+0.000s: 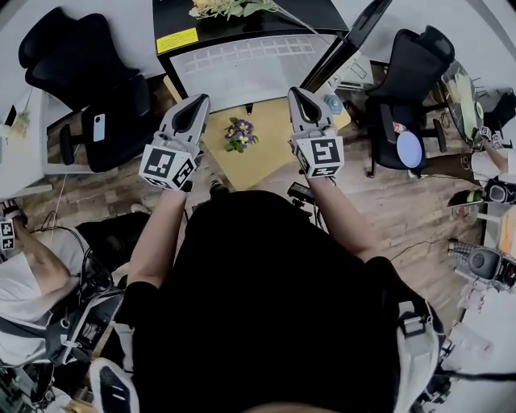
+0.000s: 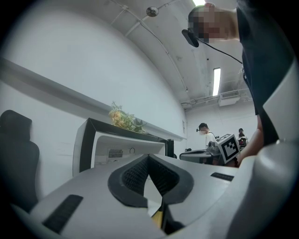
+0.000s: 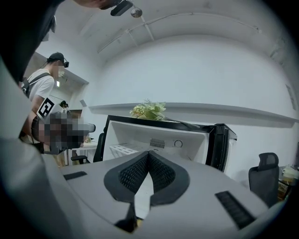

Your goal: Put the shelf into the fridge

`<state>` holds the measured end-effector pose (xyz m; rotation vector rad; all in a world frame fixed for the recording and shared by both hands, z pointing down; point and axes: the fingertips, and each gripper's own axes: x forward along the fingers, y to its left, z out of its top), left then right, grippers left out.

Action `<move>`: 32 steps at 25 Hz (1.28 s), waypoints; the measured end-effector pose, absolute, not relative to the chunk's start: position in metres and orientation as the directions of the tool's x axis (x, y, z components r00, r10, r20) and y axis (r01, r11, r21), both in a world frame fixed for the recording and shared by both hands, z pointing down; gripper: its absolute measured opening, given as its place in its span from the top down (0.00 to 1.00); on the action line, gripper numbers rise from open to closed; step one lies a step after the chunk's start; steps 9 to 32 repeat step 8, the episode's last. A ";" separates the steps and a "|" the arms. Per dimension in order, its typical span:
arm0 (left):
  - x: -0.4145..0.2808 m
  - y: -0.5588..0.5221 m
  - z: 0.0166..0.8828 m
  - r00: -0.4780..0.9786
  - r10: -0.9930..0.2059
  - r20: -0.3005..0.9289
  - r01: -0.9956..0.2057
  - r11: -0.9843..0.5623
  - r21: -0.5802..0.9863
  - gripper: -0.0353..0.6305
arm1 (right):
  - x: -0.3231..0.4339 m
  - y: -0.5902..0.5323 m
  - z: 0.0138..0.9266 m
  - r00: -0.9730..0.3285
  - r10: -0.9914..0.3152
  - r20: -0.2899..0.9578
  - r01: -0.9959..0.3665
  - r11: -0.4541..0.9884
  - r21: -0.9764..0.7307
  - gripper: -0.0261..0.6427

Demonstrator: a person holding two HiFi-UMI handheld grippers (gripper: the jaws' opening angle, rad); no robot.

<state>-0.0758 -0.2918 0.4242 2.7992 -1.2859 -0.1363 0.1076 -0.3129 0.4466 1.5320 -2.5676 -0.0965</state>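
Observation:
The black fridge (image 1: 173, 20) stands ahead with its door (image 1: 355, 36) swung open to the right. Its white inside shows a white wire shelf (image 1: 242, 60) lying flat; the right gripper view shows the shelf (image 3: 122, 150) at the left of the cavity. My left gripper (image 1: 200, 102) and right gripper (image 1: 297, 93) are held side by side in front of the fridge, above a low yellow table (image 1: 270, 157). Both are shut with nothing between the jaws. The left gripper (image 2: 148, 156) and right gripper (image 3: 149, 152) both point at the fridge (image 2: 93, 140).
A small pot of purple flowers (image 1: 239, 133) sits on the yellow table between the grippers. Pale flowers (image 1: 230, 8) lie on the fridge top. Black office chairs stand at left (image 1: 81, 73) and right (image 1: 411, 73). A seated person (image 1: 32, 274) is at lower left.

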 end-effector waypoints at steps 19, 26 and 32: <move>-0.073 -0.291 0.426 0.652 -0.756 -0.051 -0.751 -0.654 0.092 0.92 | 0.115 -0.313 0.453 -0.458 -0.882 0.111 -0.876 0.469 0.112 0.94; -0.073 -0.291 0.426 0.652 -0.756 -0.051 -0.751 -0.654 0.092 0.92 | 0.115 -0.313 0.453 -0.458 -0.882 0.111 -0.876 0.469 0.112 0.94; -0.073 -0.291 0.426 0.652 -0.756 -0.051 -0.751 -0.654 0.092 0.92 | 0.115 -0.313 0.453 -0.458 -0.882 0.111 -0.876 0.469 0.112 0.94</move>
